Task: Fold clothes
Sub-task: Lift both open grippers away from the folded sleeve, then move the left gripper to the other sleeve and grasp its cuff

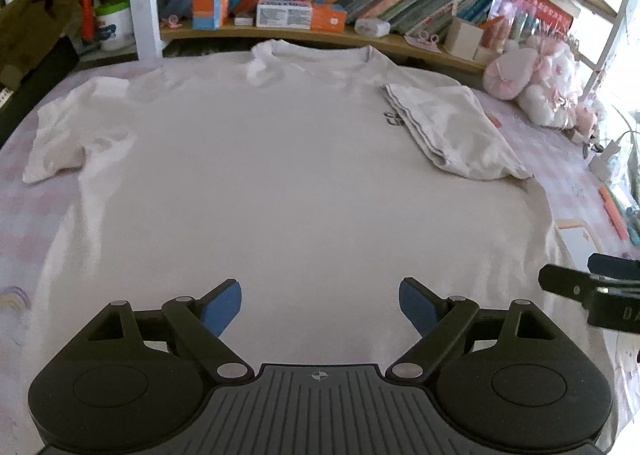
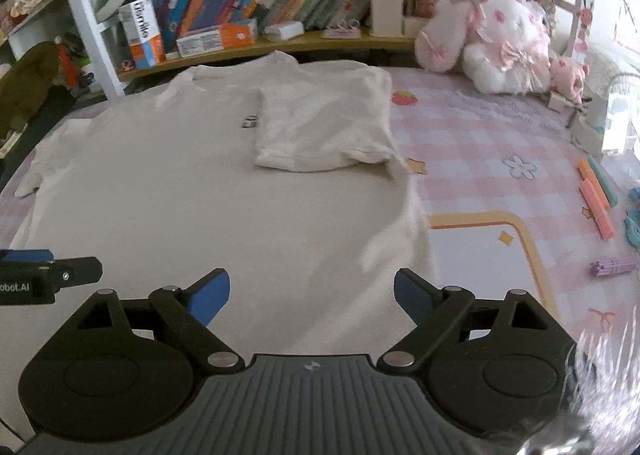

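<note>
White shirt (image 1: 260, 183) lies flat on the pink checked sheet (image 1: 16, 191), collar (image 1: 312, 53) at 12 o'clock toward the bookshelf (image 1: 304, 35). Left sleeve (image 1: 60, 135) is spread out at 10 o'clock. Right sleeve (image 1: 452, 131) is folded in over the chest at 2 o'clock, part covering a dark print (image 1: 390, 119).

Left gripper (image 1: 320, 305) hangs at 6 o'clock above the hem area, both blue pads wide apart, nothing between them, released. Right gripper (image 2: 312, 297) sits at 6 o'clock in its own view, over the shirt's right edge, pads spread, released too, holding nothing. Each gripper's tip shows at the edge of the other's view.

Plush toys (image 2: 496, 51) sit at 1 o'clock on the sheet, well apart from the shirt. Pink and orange sticks (image 2: 596, 199) lie at 3 o'clock.
</note>
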`<state>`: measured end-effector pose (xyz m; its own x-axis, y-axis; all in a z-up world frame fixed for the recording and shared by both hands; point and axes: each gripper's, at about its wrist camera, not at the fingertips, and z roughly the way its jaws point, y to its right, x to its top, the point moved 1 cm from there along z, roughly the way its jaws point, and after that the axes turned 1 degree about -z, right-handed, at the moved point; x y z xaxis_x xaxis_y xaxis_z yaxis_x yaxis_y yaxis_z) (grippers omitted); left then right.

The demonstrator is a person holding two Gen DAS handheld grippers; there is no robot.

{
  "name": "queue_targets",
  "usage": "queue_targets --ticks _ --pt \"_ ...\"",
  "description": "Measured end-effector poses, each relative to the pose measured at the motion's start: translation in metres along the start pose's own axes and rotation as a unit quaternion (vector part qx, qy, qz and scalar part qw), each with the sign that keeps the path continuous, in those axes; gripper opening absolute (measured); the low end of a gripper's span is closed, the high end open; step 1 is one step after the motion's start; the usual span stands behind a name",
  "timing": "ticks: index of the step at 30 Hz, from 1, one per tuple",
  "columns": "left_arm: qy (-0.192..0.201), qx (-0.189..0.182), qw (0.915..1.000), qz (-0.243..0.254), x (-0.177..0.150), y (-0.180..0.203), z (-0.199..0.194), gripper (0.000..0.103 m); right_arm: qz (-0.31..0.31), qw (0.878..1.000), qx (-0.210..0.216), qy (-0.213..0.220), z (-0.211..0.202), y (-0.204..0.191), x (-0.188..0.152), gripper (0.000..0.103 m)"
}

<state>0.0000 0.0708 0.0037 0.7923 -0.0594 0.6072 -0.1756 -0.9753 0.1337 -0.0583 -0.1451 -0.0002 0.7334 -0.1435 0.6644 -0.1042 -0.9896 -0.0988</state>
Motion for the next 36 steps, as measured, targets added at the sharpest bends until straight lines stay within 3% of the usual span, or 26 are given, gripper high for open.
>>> queue_targets --ticks 11,16,23,36 --pt "0.017 -0.021 0.9996 0.009 -0.001 -0.083 -0.018 0.089 -0.026 1.000 -0.014 0.007 -0.003 -0.101 -0.011 0.094" --pt "0.028 -0.019 0.9993 -0.015 0.001 -0.119 -0.026 0.089 -0.034 0.999 -0.012 0.011 -0.003 -0.133 -0.012 0.097" --pt "0.049 -0.012 0.9973 -0.053 0.009 -0.160 -0.033 0.089 -0.042 0.998 -0.030 0.029 -0.004 -0.154 -0.003 0.098" --pt "0.068 0.022 0.9918 -0.106 0.030 -0.217 -0.011 0.088 -0.062 0.997 -0.049 0.016 0.002 -0.166 0.000 0.098"
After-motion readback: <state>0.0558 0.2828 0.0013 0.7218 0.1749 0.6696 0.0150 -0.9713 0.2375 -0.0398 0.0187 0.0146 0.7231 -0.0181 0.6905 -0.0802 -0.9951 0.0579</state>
